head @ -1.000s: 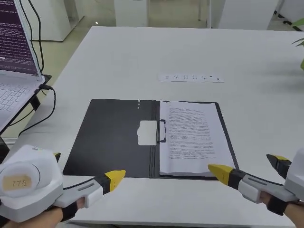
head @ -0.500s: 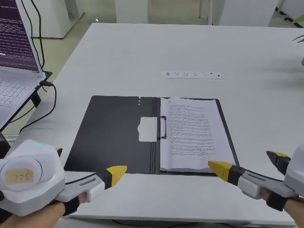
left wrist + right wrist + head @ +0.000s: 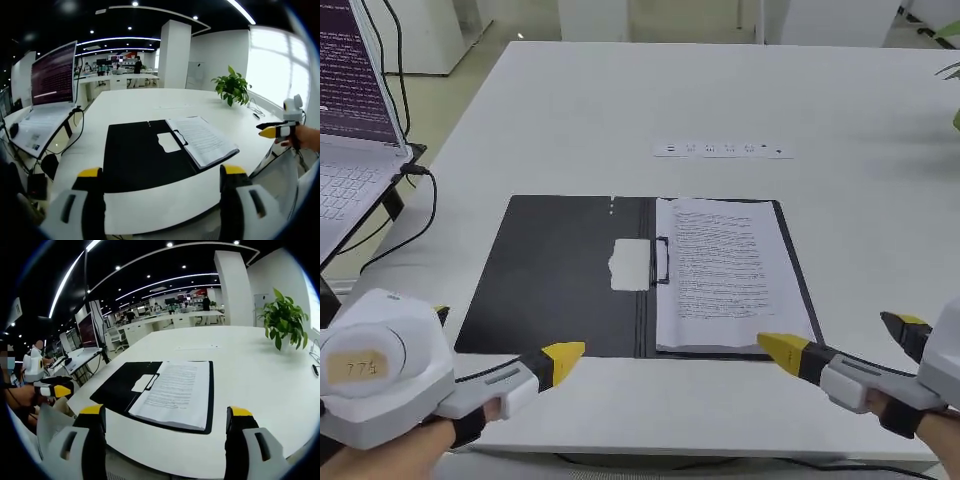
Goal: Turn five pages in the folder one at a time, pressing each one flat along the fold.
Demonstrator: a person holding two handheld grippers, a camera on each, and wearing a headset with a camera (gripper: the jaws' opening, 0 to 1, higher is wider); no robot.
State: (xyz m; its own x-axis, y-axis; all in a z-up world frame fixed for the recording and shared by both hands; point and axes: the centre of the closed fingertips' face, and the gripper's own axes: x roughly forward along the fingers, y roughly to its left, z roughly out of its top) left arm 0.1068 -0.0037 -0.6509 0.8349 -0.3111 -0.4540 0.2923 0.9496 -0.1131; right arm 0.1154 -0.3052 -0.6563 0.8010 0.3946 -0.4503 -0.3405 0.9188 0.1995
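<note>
A black folder [image 3: 560,280] lies open on the white table, with a stack of printed pages [image 3: 725,270] on its right half and a clip [image 3: 662,260] at the fold. The pages lie flat. My left gripper [image 3: 500,335] hovers open at the table's front edge, just short of the folder's left half. My right gripper [image 3: 843,337] is open too, by the pages' near right corner and not touching them. In the left gripper view, the folder [image 3: 135,155] and pages [image 3: 200,140] lie ahead of the open left gripper [image 3: 161,172]. In the right gripper view, the pages [image 3: 175,390] lie ahead of the open right gripper [image 3: 166,411].
An open laptop [image 3: 350,120] stands off the table's left side, with a black cable [image 3: 420,210] hanging by the edge. A white power strip [image 3: 720,150] lies behind the folder. A potted plant [image 3: 232,87] stands at the far right.
The head camera has tilted a little, so the picture has shifted. Both grippers stay open at the front edge, and the folder and pages lie as before.
</note>
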